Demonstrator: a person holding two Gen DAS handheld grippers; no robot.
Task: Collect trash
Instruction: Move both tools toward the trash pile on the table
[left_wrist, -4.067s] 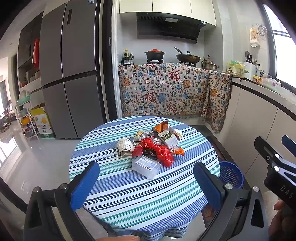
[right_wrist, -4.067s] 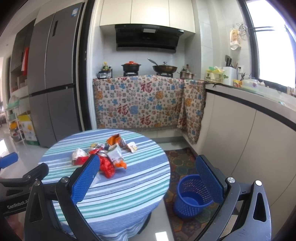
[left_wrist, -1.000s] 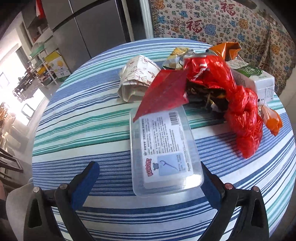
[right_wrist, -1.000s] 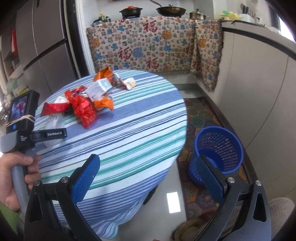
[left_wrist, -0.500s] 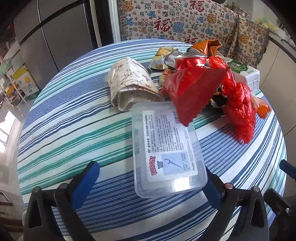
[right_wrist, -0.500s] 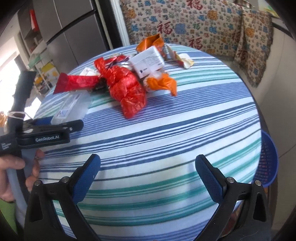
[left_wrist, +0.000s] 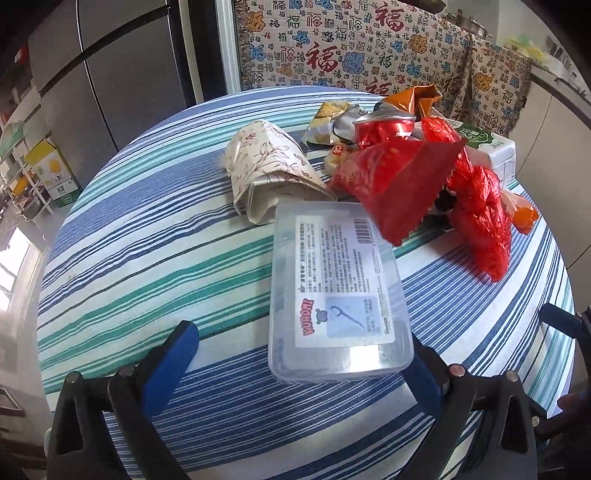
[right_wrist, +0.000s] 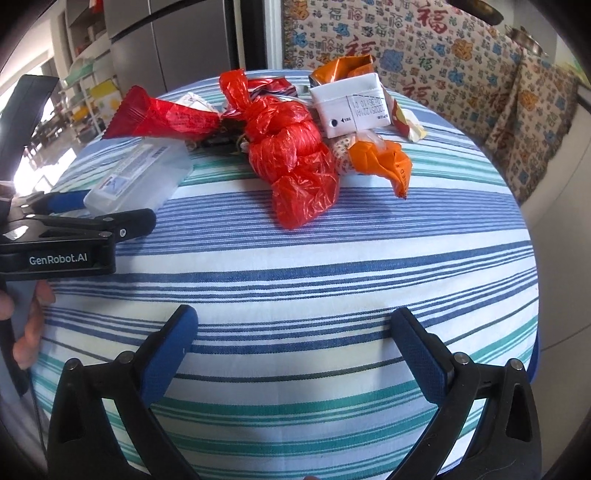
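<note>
Trash lies piled on a round striped table (left_wrist: 147, 258). A clear plastic box (left_wrist: 338, 291) with a floss label lies nearest, between the open fingers of my left gripper (left_wrist: 299, 369); it also shows in the right wrist view (right_wrist: 138, 179). Behind it are a red wrapper (left_wrist: 399, 184), a crumpled red plastic bag (right_wrist: 291, 158), a floral paper wad (left_wrist: 269, 173), a crushed red can (left_wrist: 384, 127), a white carton (right_wrist: 349, 105) and an orange wrapper (right_wrist: 384, 162). My right gripper (right_wrist: 295, 354) is open and empty over the table's near stripes, short of the red bag.
The left gripper's body (right_wrist: 70, 240) and the hand holding it sit at the left of the right wrist view. A patterned cloth (left_wrist: 369, 48) hangs over the counter behind. A grey fridge (left_wrist: 110, 74) stands at back left. The blue basket's rim (right_wrist: 535, 354) peeks past the table's right edge.
Both grippers moved in closer to the pile. The clear box now sits further in between my left fingers. The right gripper came lower over the table toward the red bag.
</note>
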